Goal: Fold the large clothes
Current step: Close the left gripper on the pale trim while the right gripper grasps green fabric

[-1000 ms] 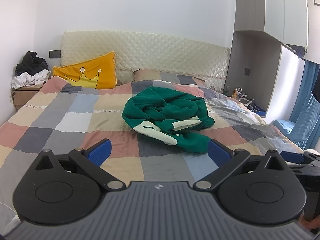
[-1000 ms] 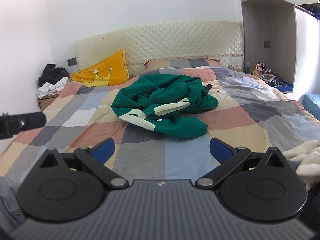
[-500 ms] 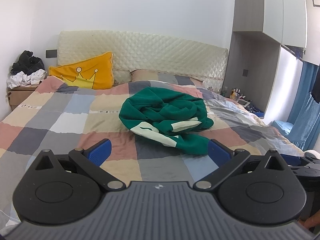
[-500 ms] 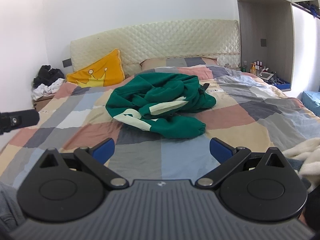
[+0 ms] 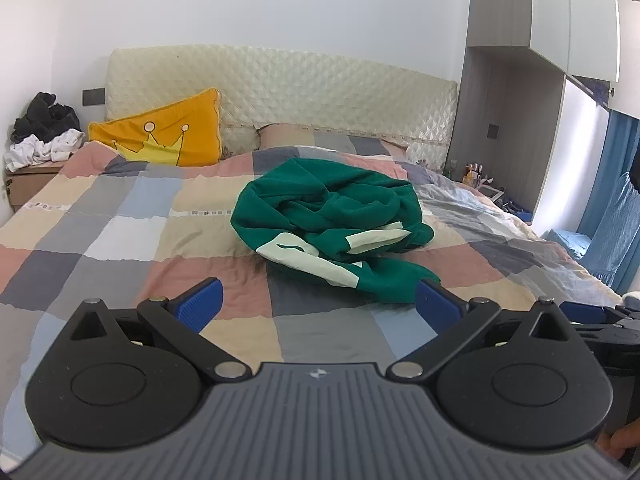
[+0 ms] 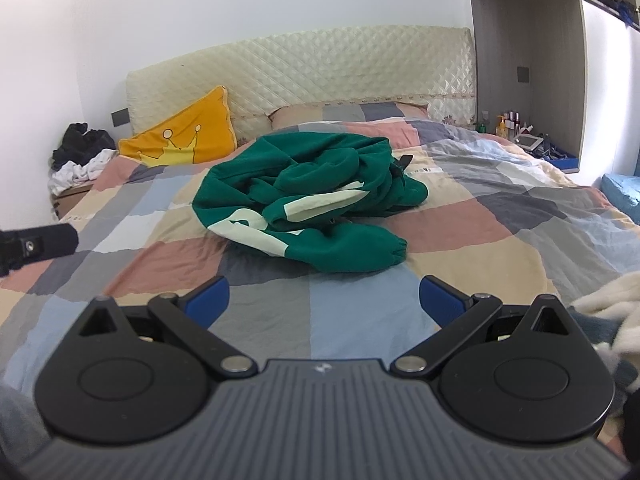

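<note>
A crumpled green sweatshirt (image 5: 332,224) (image 6: 312,200) with pale lettering lies in a heap in the middle of the patchwork-covered bed (image 5: 120,240) (image 6: 500,224). My left gripper (image 5: 318,302) is open, held above the quilt just short of the heap's near edge, nothing between its blue pads. My right gripper (image 6: 325,298) is also open and empty, a little nearer than the sweatshirt's closest sleeve cuff (image 6: 384,250). Part of the left gripper's body shows at the left edge of the right wrist view.
An orange crown cushion (image 5: 168,136) (image 6: 184,136) leans on the quilted headboard (image 5: 280,88). Clothes pile on a bedside box (image 5: 40,140) at the left. White fluffy fabric (image 6: 604,304) lies at the bed's right. A shelf with bottles (image 6: 516,128) and blue curtains (image 5: 616,216) stand right.
Both grippers have moved forward over the bed toward the green sweatshirt, which now looks larger and closer. Both stayed open.
</note>
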`<control>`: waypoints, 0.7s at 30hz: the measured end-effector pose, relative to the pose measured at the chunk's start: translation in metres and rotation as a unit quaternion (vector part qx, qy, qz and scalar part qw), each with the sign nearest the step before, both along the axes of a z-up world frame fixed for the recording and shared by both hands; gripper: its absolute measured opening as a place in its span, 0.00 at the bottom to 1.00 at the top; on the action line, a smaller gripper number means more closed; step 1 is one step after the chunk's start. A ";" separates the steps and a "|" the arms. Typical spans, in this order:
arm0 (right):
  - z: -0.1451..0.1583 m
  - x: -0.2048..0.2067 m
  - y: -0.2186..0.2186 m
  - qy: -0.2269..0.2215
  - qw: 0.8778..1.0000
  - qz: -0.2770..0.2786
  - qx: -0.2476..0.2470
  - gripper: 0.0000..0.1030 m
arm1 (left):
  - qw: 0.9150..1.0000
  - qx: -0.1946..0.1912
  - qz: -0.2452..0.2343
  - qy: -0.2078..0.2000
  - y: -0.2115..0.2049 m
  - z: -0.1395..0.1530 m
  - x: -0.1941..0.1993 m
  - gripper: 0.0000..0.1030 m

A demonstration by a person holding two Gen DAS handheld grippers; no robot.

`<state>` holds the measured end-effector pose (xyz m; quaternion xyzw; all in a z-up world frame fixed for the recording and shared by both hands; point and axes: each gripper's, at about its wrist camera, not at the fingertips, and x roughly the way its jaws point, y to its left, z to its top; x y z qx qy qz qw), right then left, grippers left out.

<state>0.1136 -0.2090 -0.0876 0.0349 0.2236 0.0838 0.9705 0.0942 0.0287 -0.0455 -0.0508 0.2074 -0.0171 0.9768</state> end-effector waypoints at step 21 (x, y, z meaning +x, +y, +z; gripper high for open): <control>-0.016 0.129 -0.006 0.002 0.999 -0.018 0.049 1.00 | 0.999 -0.004 0.030 0.021 0.020 -0.041 0.157 1.00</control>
